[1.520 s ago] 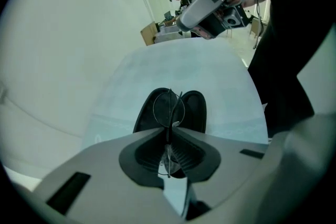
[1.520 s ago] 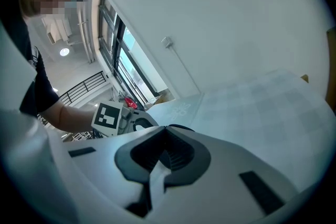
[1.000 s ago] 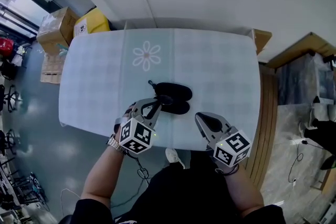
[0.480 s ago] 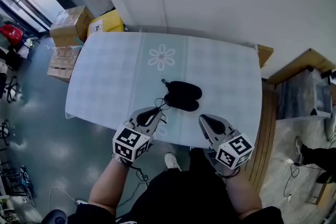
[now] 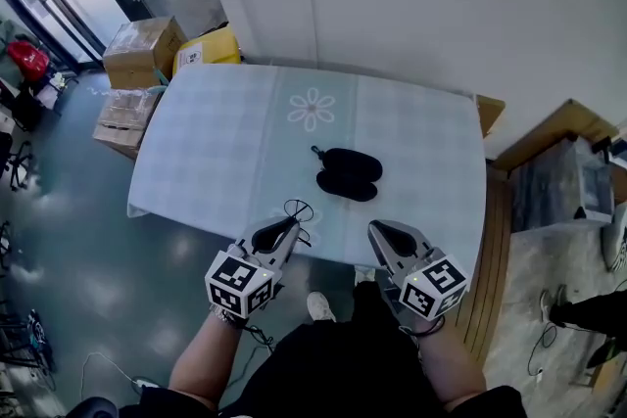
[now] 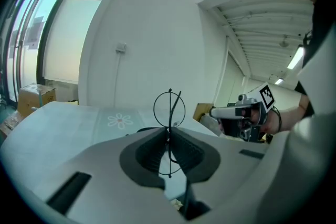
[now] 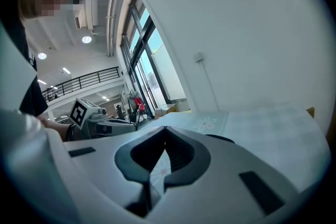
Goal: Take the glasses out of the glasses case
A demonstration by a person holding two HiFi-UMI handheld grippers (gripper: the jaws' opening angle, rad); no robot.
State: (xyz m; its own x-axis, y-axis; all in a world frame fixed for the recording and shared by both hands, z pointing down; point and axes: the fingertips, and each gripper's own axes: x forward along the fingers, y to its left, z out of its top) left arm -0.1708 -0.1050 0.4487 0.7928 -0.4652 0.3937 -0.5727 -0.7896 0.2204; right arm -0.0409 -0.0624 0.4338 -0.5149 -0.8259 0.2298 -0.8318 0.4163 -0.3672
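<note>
The black glasses case [image 5: 348,174] lies open in the middle of the checked table [image 5: 225,142]. My left gripper [image 5: 290,224] is near the table's front edge, shut on thin round wire glasses [image 5: 297,210], which are out of the case and clear of it. In the left gripper view the glasses [image 6: 169,108] stand upright between the shut jaws of the left gripper [image 6: 169,129]. My right gripper [image 5: 376,229] hangs at the front edge right of the case, shut on nothing; its jaws meet in the right gripper view [image 7: 165,129], where the case [image 7: 220,138] peeks over them.
A flower print [image 5: 312,109] marks the cloth behind the case. Cardboard boxes [image 5: 142,49] and a yellow box [image 5: 211,48] sit on the floor at the table's far left corner. Wooden furniture [image 5: 563,117] stands to the right. A white wall runs behind.
My left gripper has drawn back from the case toward the front edge, carrying the glasses out with it. The right gripper stayed near the edge. The head view shifted.
</note>
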